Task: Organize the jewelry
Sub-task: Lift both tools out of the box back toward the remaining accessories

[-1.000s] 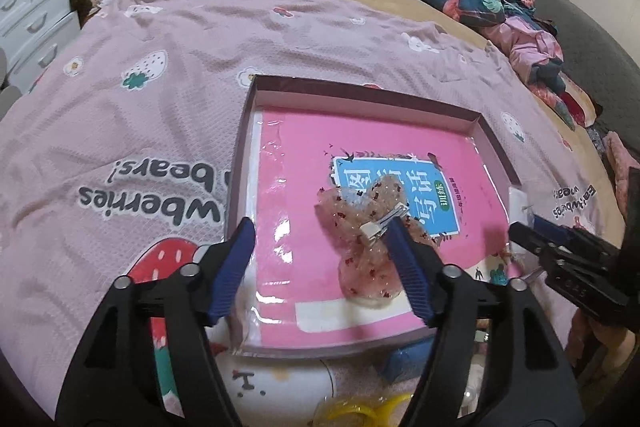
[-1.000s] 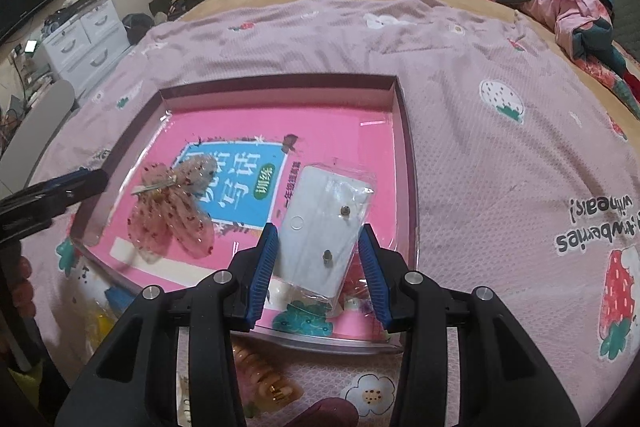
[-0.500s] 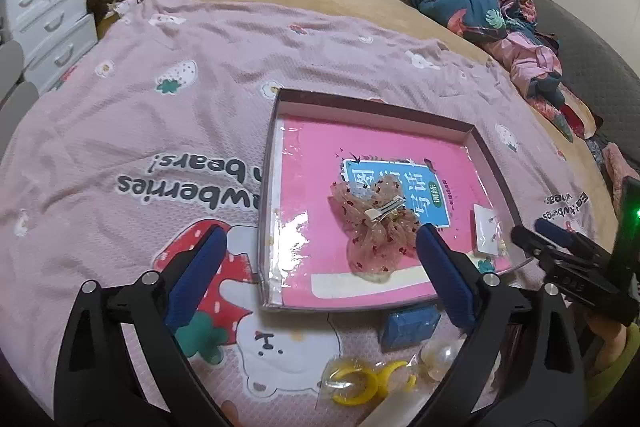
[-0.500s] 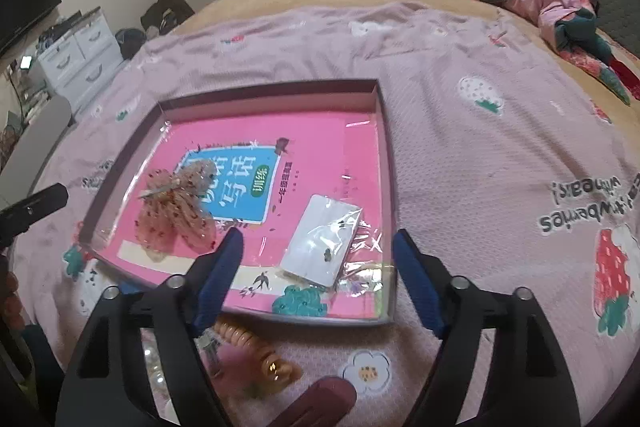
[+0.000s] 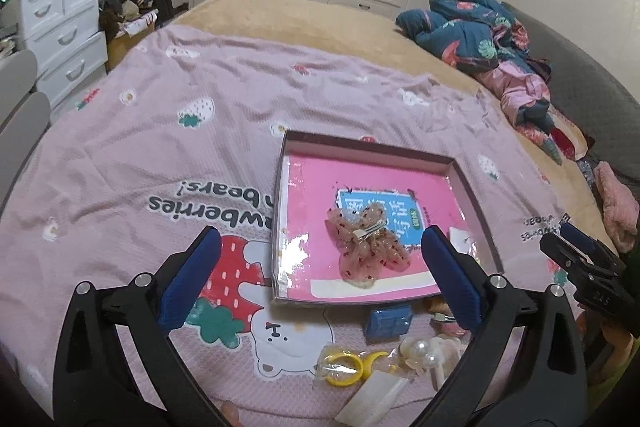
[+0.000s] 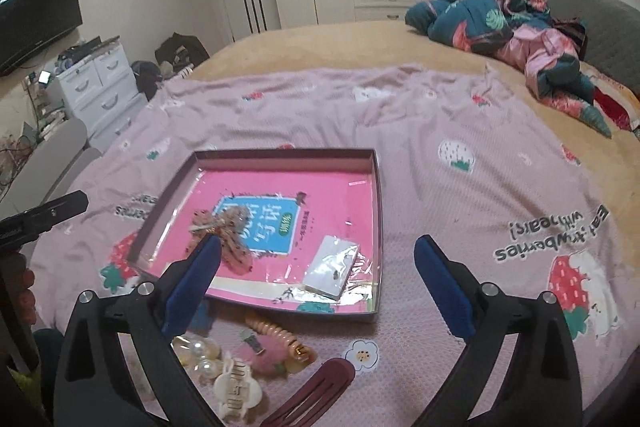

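Both the left tongs (image 5: 318,269) and right tongs (image 6: 316,281) were opening, empty, above the shallow pink-lined cardboard tray (image 5: 372,151); next probably picking the loose yellow plastic ring (image 5: 344,367) below them.

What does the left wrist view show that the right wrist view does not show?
Only the left wrist view shows the yellow ring in its clear bag near the tray.

Only the right wrist view shows the cream claw clip and the dark red hair clip.

Both show the pink tray with the sheer bow clip inside it.
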A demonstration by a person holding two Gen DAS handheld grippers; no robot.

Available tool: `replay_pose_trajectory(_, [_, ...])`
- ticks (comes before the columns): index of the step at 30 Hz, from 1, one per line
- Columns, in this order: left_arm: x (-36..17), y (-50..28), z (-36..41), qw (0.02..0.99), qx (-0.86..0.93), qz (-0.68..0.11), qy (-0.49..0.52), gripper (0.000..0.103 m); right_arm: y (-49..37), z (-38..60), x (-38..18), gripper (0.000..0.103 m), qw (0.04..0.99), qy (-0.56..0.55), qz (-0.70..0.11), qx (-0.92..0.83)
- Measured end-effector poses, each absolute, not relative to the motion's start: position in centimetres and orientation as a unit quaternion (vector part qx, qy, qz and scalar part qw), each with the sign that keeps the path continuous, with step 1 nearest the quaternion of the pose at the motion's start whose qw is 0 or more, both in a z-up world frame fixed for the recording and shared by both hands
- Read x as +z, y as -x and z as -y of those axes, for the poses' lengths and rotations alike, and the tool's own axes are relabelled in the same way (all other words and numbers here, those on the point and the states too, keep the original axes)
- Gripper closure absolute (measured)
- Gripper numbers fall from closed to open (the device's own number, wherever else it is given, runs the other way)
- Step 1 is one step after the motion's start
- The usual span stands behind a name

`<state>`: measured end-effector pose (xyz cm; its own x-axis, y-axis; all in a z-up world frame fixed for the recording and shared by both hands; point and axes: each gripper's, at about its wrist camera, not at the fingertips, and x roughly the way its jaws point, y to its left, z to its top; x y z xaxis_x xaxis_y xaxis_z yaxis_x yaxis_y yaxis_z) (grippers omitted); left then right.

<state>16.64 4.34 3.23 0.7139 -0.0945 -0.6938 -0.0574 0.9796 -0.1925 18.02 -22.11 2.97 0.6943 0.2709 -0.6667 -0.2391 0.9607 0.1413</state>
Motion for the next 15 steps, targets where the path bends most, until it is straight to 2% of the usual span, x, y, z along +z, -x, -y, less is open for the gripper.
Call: replay_pose_trajectory(15, [6.9,-12.6,-4.7,0.937,-0.012,-0.333,0.105,0.009,-13.2,23.5,6.7,0.006,0.935,-0.023,-0.327,0.136])
